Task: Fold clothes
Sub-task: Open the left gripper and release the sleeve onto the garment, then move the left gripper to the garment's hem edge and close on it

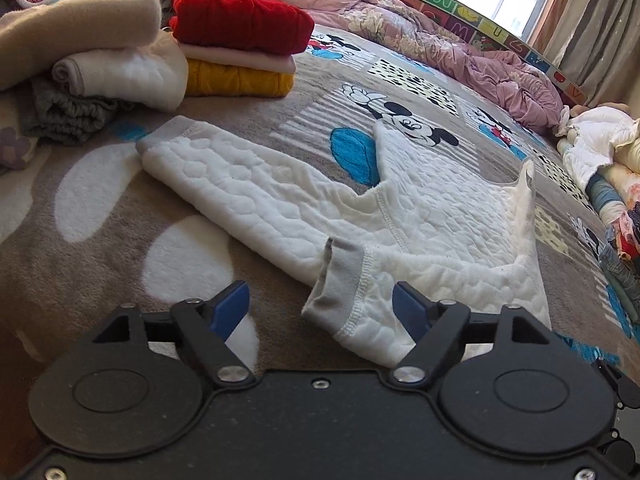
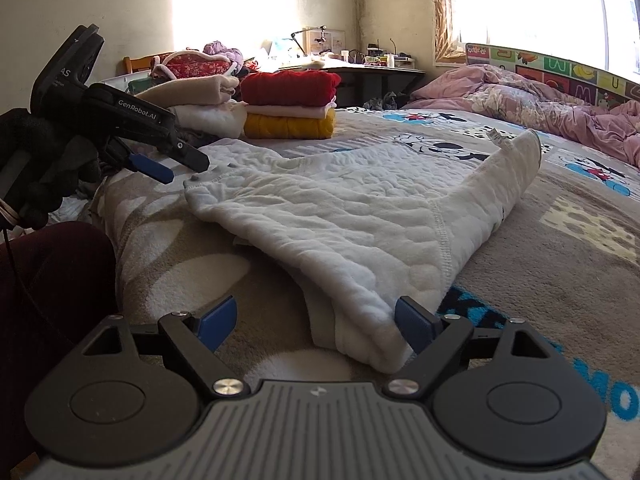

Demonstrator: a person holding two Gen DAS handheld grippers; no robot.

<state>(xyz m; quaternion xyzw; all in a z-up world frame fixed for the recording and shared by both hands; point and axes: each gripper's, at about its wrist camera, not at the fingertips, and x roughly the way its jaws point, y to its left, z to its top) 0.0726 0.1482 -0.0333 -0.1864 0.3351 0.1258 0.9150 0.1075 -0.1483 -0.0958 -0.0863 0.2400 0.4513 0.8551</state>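
jaws on your left gripper (image 1: 321, 308) stand spread wide, nothing pinched; a grey cuff (image 1: 340, 284) of the white quilted garment (image 1: 280, 196) lies on the bed between the blue pads, touching neither as far as you can see. jaws on your right gripper (image 2: 316, 322) are spread too, with the garment's folded near edge (image 2: 360, 344) lying between them and against the right-hand pad (image 2: 416, 326); the left-hand pad is clear of the cloth, so no pinch.

garment lies flat on the grey cartoon-print blanket (image 1: 120, 240) covering the bed, one sleeve stretched out toward the far left with its grey cuff end (image 1: 168, 132), the other sleeve folded back toward you. one corner of the garment (image 2: 524, 148) stands up off the blanket, a small label showing at its top.

right wrist view: your left gripper shows at the left edge, held in a dark gloved hand (image 2: 36, 172), hovering just above the garment's edge.

behind the garment, well apart: a stack of folded red (image 1: 244, 20), pink and yellow (image 1: 240, 80) items, and beside it beige (image 1: 80, 32), white and grey folded pieces. crumpled pink quilt (image 1: 460, 44) lies along the far side of the bed.
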